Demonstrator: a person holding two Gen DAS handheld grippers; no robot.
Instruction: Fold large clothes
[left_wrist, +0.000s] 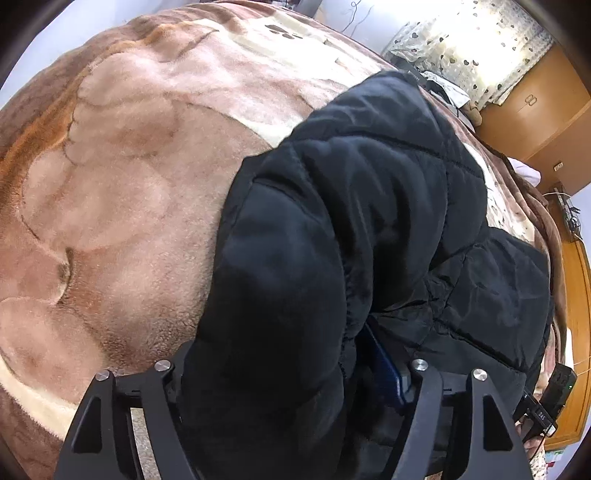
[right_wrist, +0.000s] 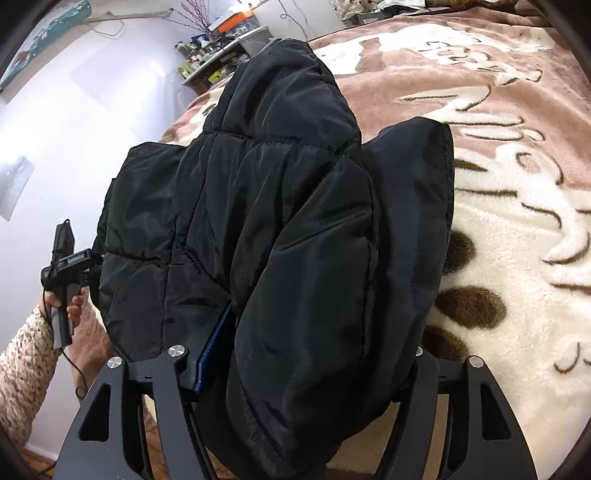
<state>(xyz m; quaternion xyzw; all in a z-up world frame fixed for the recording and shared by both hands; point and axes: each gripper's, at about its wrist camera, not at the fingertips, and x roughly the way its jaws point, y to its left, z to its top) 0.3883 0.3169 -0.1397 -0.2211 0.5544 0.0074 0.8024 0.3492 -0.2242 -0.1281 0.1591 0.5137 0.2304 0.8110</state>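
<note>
A black quilted jacket (left_wrist: 369, 229) is being supported by a bed covered in a brown and cream plush blanket (left_wrist: 122, 177), bunched into a thick folded mass near the blanket's near edge. In the left wrist view, the left gripper (left_wrist: 291, 373) is being held with its jaws spread apart, a puffy fold of the jacket bulging between them; whether the pads are pressing on the cloth cannot be told. In the right wrist view, the right gripper (right_wrist: 299, 358) is likewise being held with jaws apart around a padded fold, its blue pad (right_wrist: 212, 350) being shown at the left side of the fold. At that view's left edge, a hand (right_wrist: 72, 301) in a speckled knit sleeve (right_wrist: 26, 365) is being seen gripping the other gripper's handle.
</note>
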